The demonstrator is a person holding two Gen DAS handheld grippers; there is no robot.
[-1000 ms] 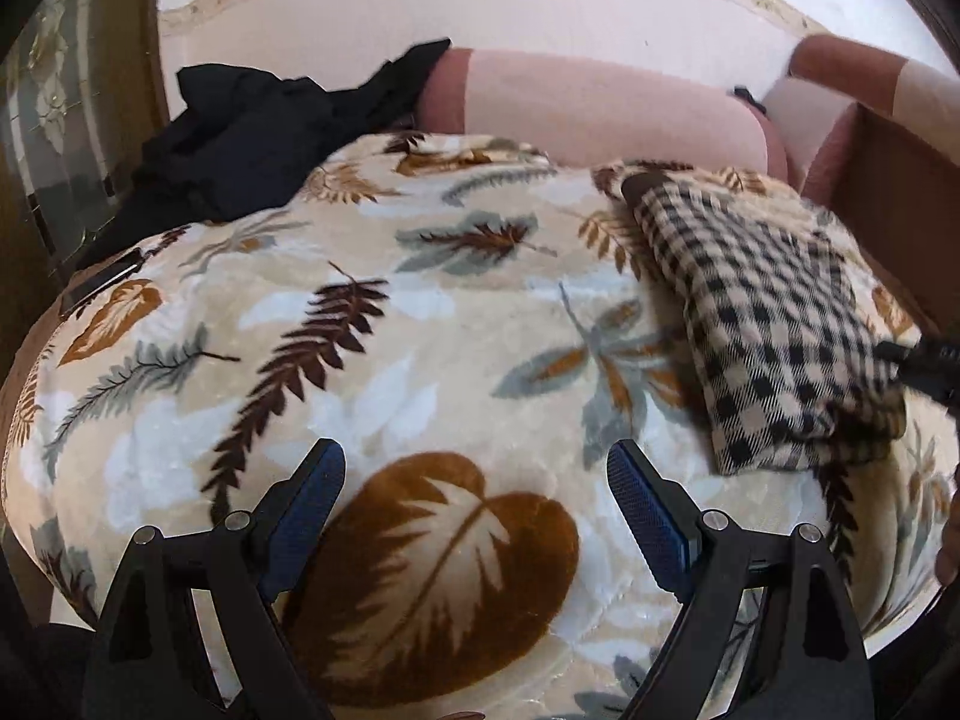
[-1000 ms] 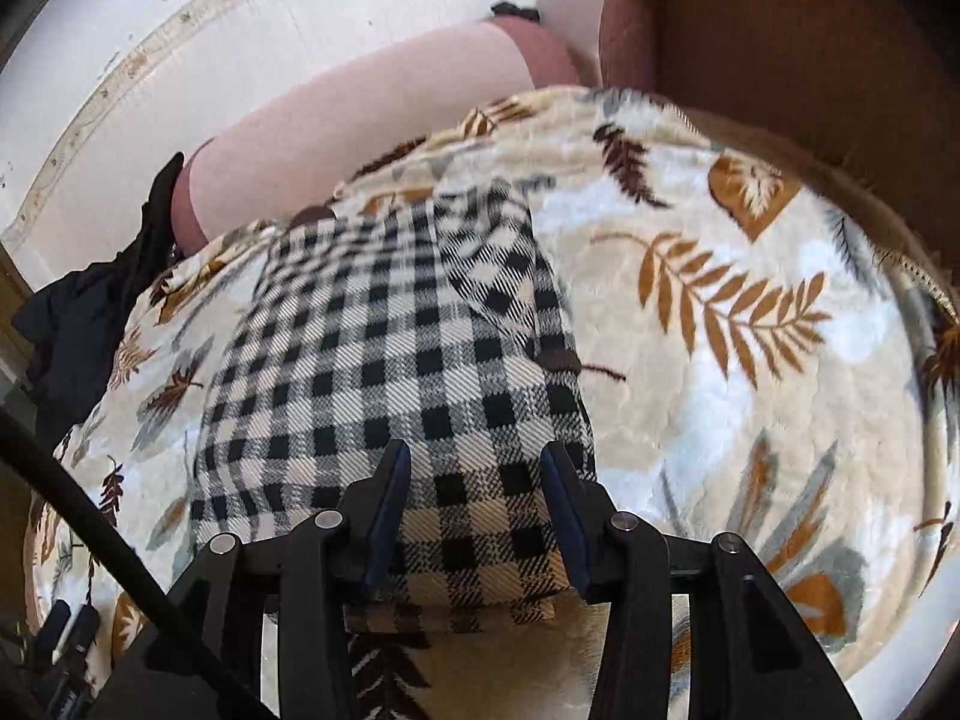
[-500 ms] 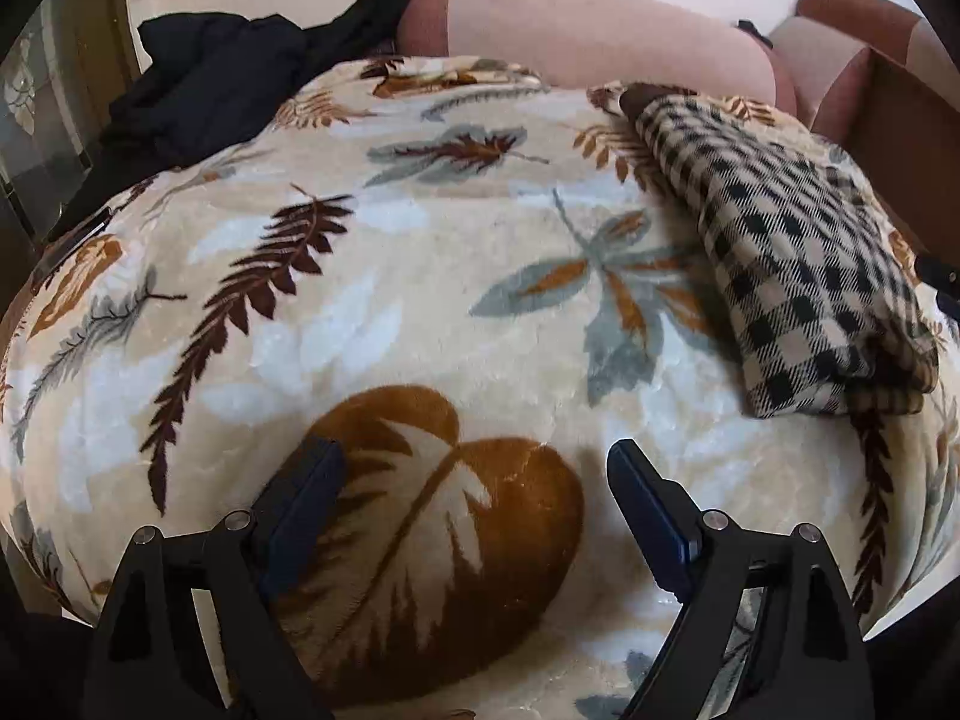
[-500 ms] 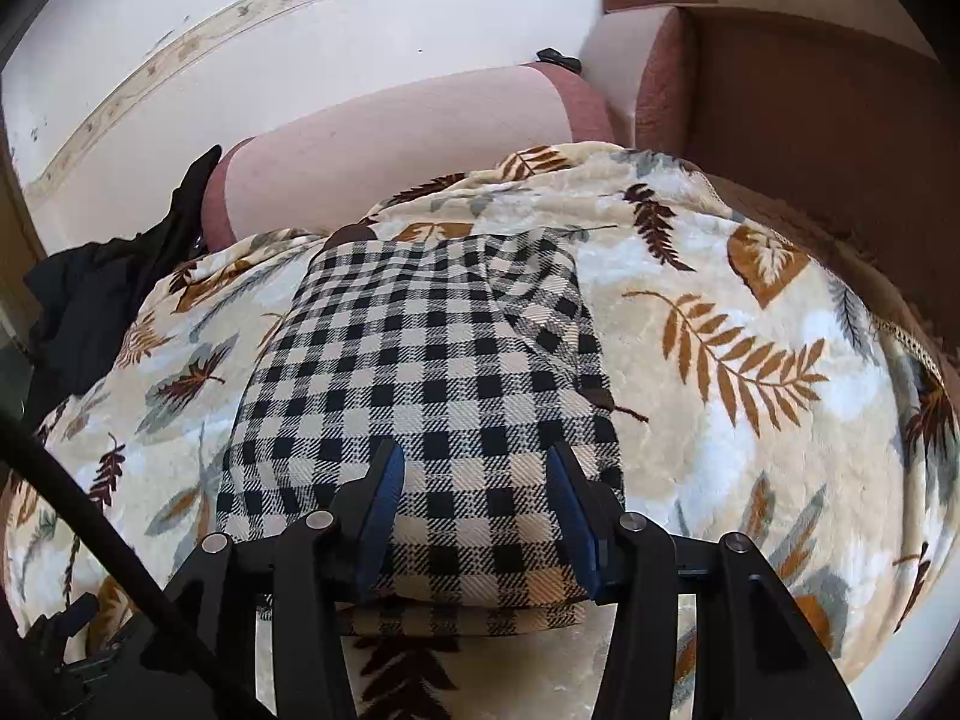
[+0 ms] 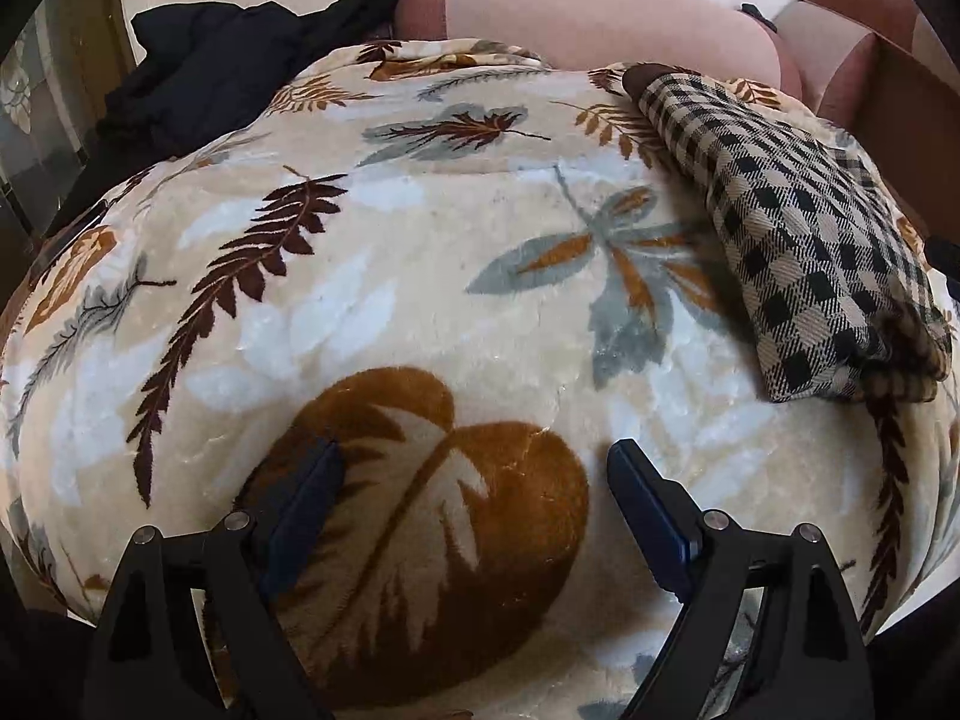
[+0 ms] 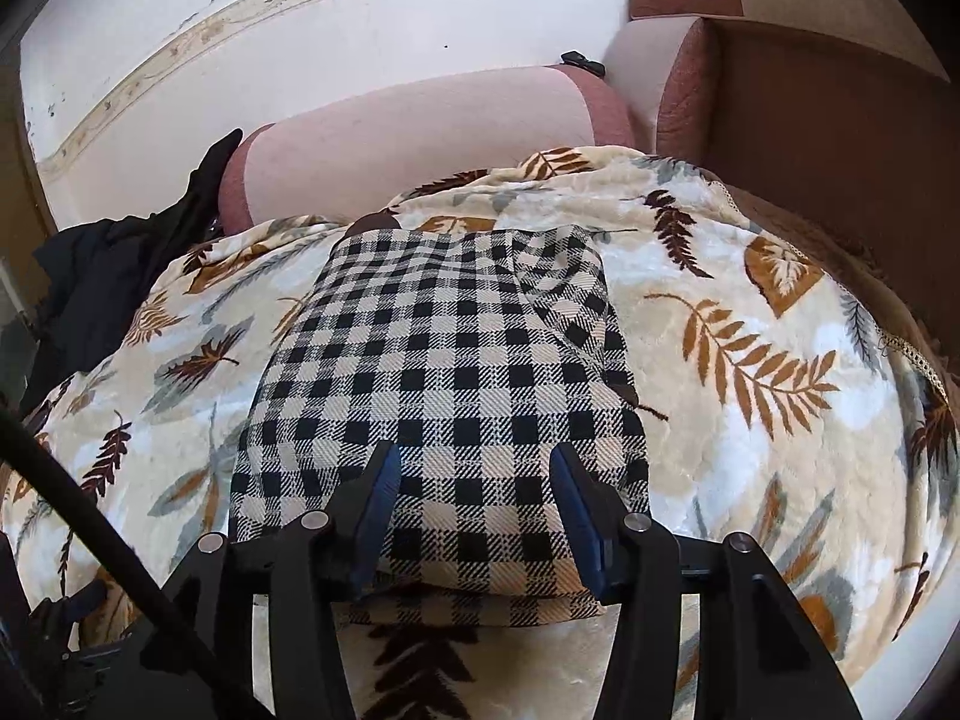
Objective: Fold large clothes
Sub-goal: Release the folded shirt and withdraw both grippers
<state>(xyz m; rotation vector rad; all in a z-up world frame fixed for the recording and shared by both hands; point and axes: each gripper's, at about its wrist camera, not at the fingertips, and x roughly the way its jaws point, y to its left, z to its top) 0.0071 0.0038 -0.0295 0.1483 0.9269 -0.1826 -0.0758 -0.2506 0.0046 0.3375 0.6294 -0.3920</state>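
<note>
A folded black-and-cream checked garment lies flat on a leaf-patterned plush blanket. My right gripper hovers over the garment's near edge. Its blue pads stand apart and do not press on the cloth, and the jaws have been widening. In the left wrist view the same garment lies at the right side of the blanket. My left gripper is wide open above a big brown leaf print. Nothing is between its fingers, and it is well to the left of the garment.
A heap of black clothes lies at the blanket's far left corner, also seen in the right wrist view. A pink bolster lies along the white wall behind. A brown sofa arm rises at the right.
The left gripper has sunk and tipped down toward the blanket. The right gripper's jaws have spread a little and its view has rolled level; the checked garment has not moved.
</note>
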